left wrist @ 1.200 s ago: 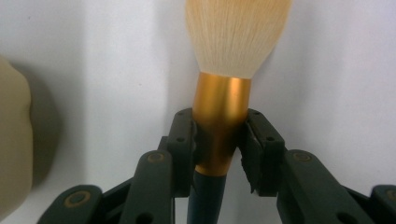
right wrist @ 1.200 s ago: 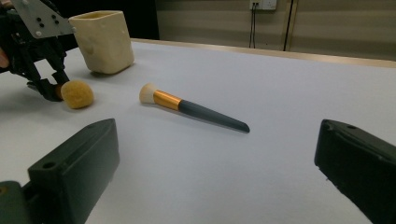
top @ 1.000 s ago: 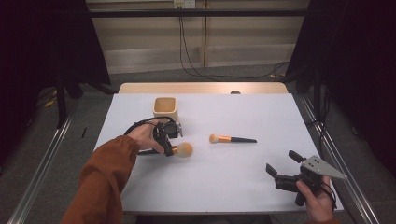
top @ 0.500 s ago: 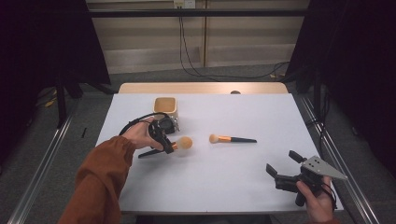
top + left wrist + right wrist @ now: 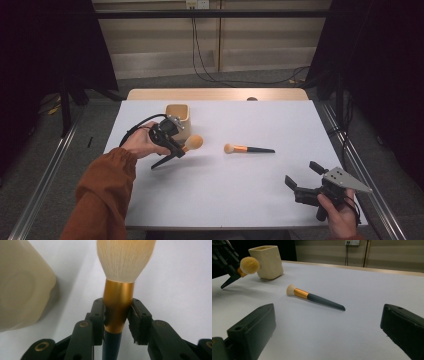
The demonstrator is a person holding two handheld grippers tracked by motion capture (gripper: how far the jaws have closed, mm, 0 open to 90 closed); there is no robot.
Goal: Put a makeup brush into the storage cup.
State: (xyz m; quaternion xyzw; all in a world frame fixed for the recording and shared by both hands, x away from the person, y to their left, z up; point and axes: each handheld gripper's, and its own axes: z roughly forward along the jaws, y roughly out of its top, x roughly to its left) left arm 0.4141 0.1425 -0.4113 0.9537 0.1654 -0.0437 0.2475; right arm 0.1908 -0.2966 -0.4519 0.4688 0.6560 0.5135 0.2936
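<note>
High view: your left gripper (image 5: 176, 149) clamps the large brush (image 5: 186, 146) by its gold ferrule, lifted beside the cream cup (image 5: 179, 120); your right gripper (image 5: 306, 181) rests with jaws wide, near the table's corner.

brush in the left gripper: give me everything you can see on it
The large makeup brush with a fluffy cream-tan head, gold metal ferrule and dark tapered handle is clamped in the left gripper, whose black jaws press on the ferrule from both sides. It is lifted off the white table, casting a shadow below, tilted with its head up toward the right and its handle tip down-left. It hangs just beside the cream square holder cup, without visibly touching it. Bristles look soft, dense and clean.
</note>
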